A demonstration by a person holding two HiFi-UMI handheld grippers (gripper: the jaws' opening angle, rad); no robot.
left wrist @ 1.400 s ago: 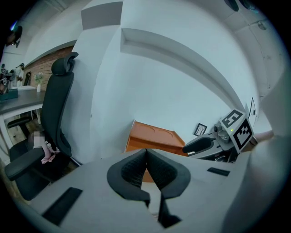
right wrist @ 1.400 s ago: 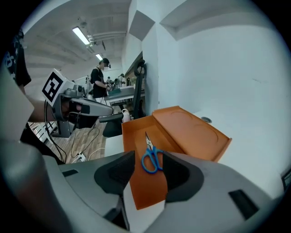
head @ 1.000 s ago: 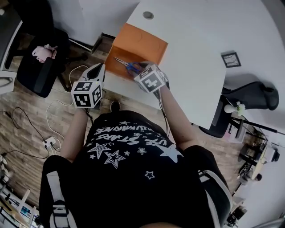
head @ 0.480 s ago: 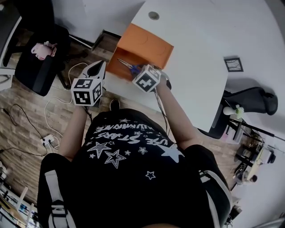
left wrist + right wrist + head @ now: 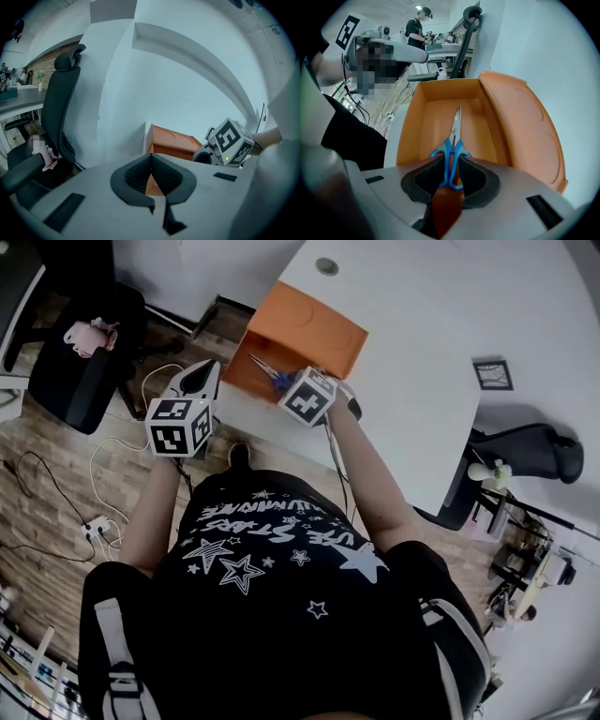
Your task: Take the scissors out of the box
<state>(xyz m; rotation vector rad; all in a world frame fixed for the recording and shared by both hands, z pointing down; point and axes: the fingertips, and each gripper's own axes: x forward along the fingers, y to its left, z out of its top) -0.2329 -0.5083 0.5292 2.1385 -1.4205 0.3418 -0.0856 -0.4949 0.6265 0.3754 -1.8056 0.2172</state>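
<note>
The white table takes up most of the space in front of you, with wooden floor to its left. A black office chair stands on that floor, well apart from your grippers.

The orange box sits at the table's near-left corner. Its lid is folded back and lies flat beside the tray, on the right in the right gripper view.

Your right gripper points steeply down into the box. Its 2 jaws have just been closing and now stand about half apart. Their pads press on the blue handles of the scissors, 1 pad on each side.

Your left gripper hangs off the table's edge, over the floor and left of the box, touching neither. Its jaws meet at the tips and hold nothing. It points toward the box's side.

The scissors lie along the box's floor. Their shut blades point toward the far wall, and their handles are at the near end, between your right jaws.
</note>
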